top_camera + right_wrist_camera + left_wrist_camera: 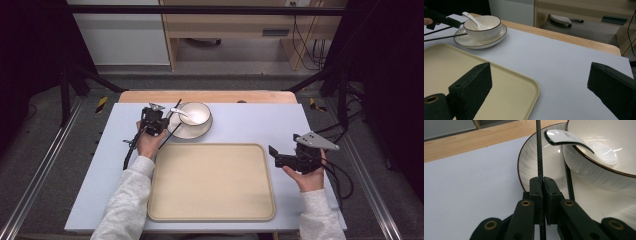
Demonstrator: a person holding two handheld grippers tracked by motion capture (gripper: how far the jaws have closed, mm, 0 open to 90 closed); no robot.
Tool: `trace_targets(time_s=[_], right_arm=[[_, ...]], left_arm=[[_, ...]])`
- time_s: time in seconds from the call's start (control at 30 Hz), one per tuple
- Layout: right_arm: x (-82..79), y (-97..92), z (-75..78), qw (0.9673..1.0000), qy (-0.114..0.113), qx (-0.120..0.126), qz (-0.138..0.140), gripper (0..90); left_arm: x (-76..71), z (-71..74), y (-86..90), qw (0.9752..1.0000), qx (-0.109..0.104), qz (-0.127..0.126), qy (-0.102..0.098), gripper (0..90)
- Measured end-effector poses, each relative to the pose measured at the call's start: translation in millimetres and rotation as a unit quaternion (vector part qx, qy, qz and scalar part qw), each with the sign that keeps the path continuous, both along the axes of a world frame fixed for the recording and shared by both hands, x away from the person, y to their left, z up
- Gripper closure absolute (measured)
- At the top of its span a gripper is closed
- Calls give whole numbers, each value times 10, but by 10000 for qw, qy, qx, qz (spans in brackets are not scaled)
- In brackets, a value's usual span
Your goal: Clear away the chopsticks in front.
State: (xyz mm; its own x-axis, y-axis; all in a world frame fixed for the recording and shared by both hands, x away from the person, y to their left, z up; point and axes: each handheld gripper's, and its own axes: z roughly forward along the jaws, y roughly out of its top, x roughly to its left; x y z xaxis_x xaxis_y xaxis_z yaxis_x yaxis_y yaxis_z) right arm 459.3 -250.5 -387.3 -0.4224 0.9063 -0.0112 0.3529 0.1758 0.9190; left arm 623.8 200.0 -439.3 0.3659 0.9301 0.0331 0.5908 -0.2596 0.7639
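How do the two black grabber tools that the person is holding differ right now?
The left gripper has its jaws shut on a thin black chopstick; the right gripper has its jaws wide open with nothing between them. The left one sits beside the white bowl on its white plate; the right one waits past the beige tray. Both are black and hand-held.
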Motion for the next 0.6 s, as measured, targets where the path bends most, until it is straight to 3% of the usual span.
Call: trace_targets(time_s=[0.3,0.6], right_arm=[[-12,-17,14,10000,-24,25,-29,58],[-23,-16,19,10000,-39,62,-12,51]], left_arm=[[-259,99,216,9992,-115,357,-138,858],[-656,159,387,9969,-335,665,-240,858]])
